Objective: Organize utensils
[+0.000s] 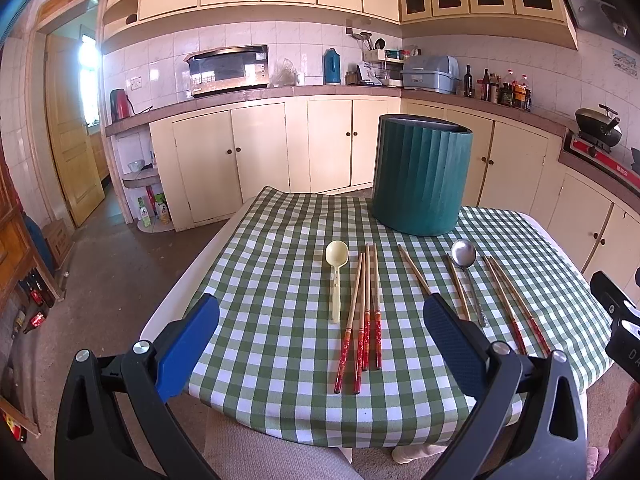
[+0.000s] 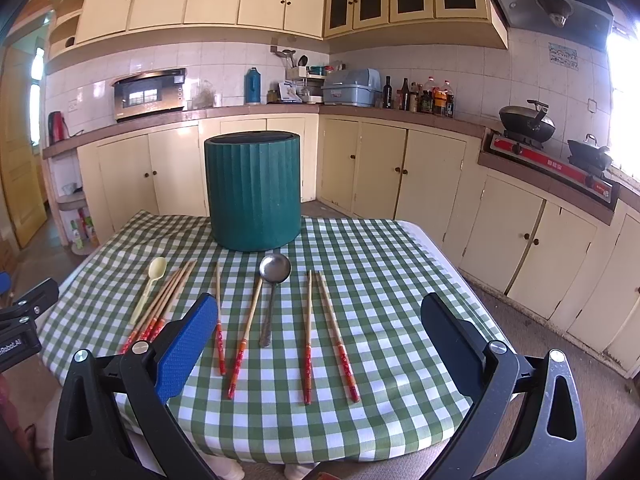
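A dark green ribbed utensil holder [image 1: 420, 176] [image 2: 253, 188] stands upright at the far side of the checked table. In front of it lie a pale yellow plastic spoon [image 1: 336, 276] [image 2: 149, 286], a metal spoon [image 1: 466, 264] [image 2: 273, 280] and several red-handled bamboo chopsticks [image 1: 362, 316] [image 2: 307, 336] in loose groups. My left gripper [image 1: 320, 312] is open and empty, above the near edge over the left chopstick bundle. My right gripper [image 2: 316, 312] is open and empty, above the near edge over the right chopsticks.
The small table has a green-and-white checked cloth [image 1: 280, 280] [image 2: 400, 280]. Kitchen cabinets, a counter with an oven [image 1: 230, 70], bottles [image 2: 424, 98] and a stove with pans [image 2: 528, 120] line the walls beyond. Open floor lies left and right of the table.
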Demonstrator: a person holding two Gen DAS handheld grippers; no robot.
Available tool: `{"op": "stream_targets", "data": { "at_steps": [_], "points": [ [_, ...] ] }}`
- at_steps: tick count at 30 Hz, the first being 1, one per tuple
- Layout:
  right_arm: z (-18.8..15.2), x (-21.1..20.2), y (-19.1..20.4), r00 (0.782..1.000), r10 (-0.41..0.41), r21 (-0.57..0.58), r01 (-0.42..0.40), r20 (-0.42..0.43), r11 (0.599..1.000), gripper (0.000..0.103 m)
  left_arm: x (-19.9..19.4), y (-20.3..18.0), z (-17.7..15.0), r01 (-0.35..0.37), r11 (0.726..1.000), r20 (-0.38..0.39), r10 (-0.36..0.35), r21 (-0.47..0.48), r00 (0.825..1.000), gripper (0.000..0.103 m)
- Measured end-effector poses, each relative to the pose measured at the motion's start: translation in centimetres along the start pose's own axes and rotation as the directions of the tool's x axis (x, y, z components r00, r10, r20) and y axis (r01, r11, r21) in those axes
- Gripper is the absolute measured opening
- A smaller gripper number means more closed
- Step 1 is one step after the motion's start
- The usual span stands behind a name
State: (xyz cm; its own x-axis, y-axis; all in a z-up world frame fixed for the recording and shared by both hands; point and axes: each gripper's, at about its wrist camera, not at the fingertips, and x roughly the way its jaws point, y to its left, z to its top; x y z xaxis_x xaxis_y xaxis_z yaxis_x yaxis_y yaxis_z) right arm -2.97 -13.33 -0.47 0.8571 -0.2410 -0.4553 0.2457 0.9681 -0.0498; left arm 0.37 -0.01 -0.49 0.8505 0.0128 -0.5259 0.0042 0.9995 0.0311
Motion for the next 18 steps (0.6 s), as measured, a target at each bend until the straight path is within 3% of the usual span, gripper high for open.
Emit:
{"op": "stream_targets", "data": {
  "at_steps": [13, 18],
  "points": [
    [0.3, 1.7, -0.7, 0.999, 0.004, 0.020, -0.003, -0.046, 1.000, 0.098, 1.0, 0.5, 0.9, -0.030, 1.000, 0.013, 0.030, -0.002, 0.999, 0.000],
    [-0.5, 5.1, -1.2, 0.983, 0.115, 0.030, -0.112, -0.142, 0.993, 0.098, 3.5, 0.4, 0.6, -0.009, 1.000, -0.080, 0.011, 0.024, 0.997, 0.000]
  ]
}}
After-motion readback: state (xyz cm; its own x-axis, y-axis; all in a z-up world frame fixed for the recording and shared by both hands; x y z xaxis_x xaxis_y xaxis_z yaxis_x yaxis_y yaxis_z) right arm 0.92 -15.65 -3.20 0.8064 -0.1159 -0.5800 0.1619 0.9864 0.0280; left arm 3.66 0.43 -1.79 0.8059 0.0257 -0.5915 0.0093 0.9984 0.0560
